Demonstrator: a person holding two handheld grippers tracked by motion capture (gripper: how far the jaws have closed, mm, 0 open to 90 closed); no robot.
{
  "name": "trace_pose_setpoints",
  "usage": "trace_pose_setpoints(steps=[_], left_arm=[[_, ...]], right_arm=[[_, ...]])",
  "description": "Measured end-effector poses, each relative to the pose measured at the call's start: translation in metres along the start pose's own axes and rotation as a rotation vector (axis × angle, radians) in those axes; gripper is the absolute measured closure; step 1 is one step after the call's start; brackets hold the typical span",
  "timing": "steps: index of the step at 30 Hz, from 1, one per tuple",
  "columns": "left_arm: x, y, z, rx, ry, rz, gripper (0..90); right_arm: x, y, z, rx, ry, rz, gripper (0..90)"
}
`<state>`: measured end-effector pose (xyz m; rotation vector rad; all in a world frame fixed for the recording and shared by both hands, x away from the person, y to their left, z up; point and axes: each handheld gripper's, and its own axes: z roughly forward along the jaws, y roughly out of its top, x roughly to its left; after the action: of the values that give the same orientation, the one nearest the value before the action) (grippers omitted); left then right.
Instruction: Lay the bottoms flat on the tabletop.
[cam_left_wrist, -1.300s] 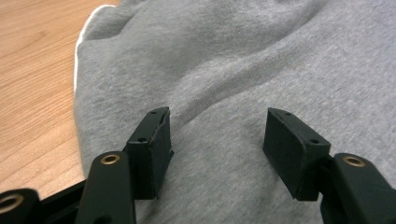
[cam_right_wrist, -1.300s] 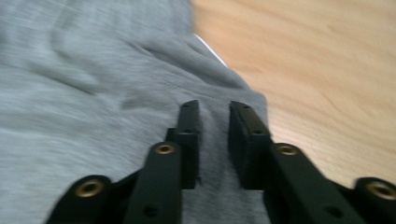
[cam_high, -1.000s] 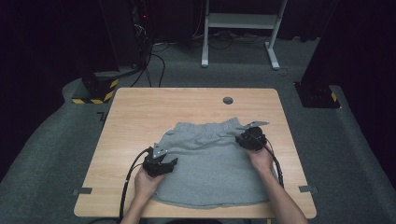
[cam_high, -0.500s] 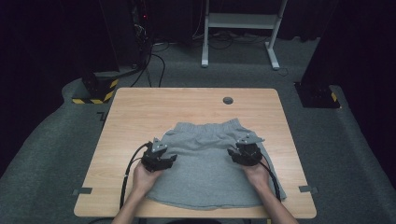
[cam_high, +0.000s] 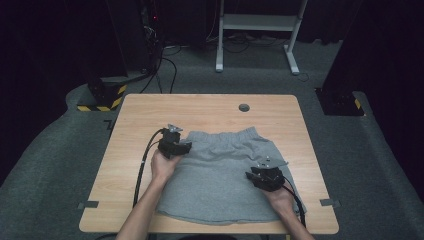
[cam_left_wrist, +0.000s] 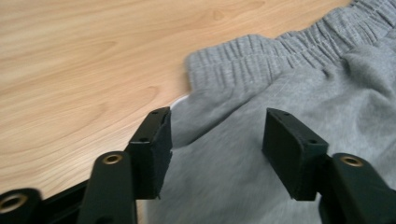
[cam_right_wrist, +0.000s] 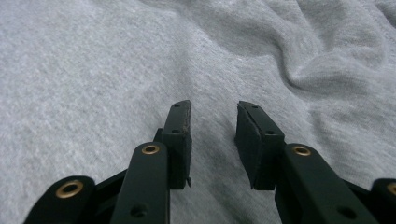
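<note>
Left gripper (cam_high: 186, 146): I am holding it with jaws wide apart, gripping nothing.
Grey shorts (cam_high: 225, 175): lying flat on the table (cam_high: 140, 115); waistband corner (cam_left_wrist: 219, 65) sitting just ahead of my left jaws.
Right gripper (cam_high: 252, 176): I am hovering it over the cloth; jaws have just been closing, narrow gap, nothing pinched.

Hidden and cropped parts

Running off the frame's right edge: grey shorts (cam_left_wrist: 299, 93); covering the bench (cam_high: 210, 107) beneath.
</note>
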<state>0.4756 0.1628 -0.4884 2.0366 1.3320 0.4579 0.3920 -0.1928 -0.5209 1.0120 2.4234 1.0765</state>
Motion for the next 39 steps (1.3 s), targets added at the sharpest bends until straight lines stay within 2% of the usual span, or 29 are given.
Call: trace_pose_setpoints(steps=[2, 5, 7, 10, 11, 14, 16, 18, 19, 20, 24, 26, 28, 30, 33, 36, 39], left_arm=[[-0.002, 0.001, 0.008, 0.017, 0.009, 0.017, 48.2], [-0.003, 0.002, 0.017, 0.041, -0.001, 0.022, 60.8], [-0.004, 0.004, 0.025, 0.088, 0.005, 0.038, 68.1], [-0.006, 0.015, 0.034, 0.117, 0.014, 0.042, 78.7], [-0.007, 0.02, 0.038, 0.125, 0.029, 0.05, 80.7], [-0.009, 0.036, 0.049, 0.147, 0.075, 0.08, 83.5], [-0.008, 0.043, 0.054, 0.134, 0.099, 0.068, 83.6], [-0.006, 0.046, 0.057, 0.121, 0.106, 0.035, 82.5], [-0.005, 0.045, 0.057, 0.115, 0.105, 0.016, 80.6], [-0.005, 0.045, 0.056, 0.114, 0.106, 0.02, 74.8], [-0.012, 0.035, 0.04, 0.103, 0.088, 0.087, 59.6], [-0.015, 0.026, 0.023, 0.07, 0.06, 0.108, 58.5], [-0.017, 0.016, 0.007, 0.05, 0.033, 0.123, 58.5], [-0.022, 0.002, -0.009, 0.047, 0.031, 0.163, 58.5], [-0.026, -0.02, -0.027, 0.053, -0.003, 0.177, 59.7], [-0.028, -0.038, -0.034, 0.061, -0.028, 0.178, 65.6], [-0.031, -0.051, -0.034, 0.079, -0.015, 0.202, 73.8]], right_arm=[[-0.001, -0.002, -0.001, -0.004, 0.011, 0.005, 66.4], [-0.002, -0.002, -0.001, -0.003, 0.022, 0.007, 67.0], [-0.003, -0.002, -0.001, -0.006, 0.025, 0.005, 67.1], [0.0, -0.002, -0.001, -0.003, 0.012, -0.015, 67.1], [0.001, -0.002, -0.001, -0.003, 0.005, -0.028, 67.1], [0.004, -0.003, -0.001, -0.001, -0.008, -0.056, 67.4], [0.004, -0.003, -0.001, -0.002, -0.003, -0.055, 68.4], [0.003, -0.004, -0.002, -0.001, 0.001, -0.053, 69.2], [0.003, -0.004, -0.003, -0.001, 0.0, -0.055, 69.2], [0.003, -0.005, -0.003, -0.002, -0.002, -0.063, 69.2], [0.004, -0.005, -0.004, -0.002, -0.005, -0.064, 69.0], [0.003, -0.005, -0.003, -0.002, 0.002, -0.056, 68.9], [0.002, -0.004, -0.004, 0.004, 0.003, -0.046, 70.3], [0.002, -0.001, -0.003, 0.002, -0.008, -0.064, 72.3], [-0.001, 0.008, 0.0, -0.009, 0.003, -0.042, 75.0], [-0.007, 0.022, 0.008, -0.028, 0.009, -0.023, 76.8], [-0.014, 0.041, 0.023, -0.036, 0.011, -0.003, 77.7]])
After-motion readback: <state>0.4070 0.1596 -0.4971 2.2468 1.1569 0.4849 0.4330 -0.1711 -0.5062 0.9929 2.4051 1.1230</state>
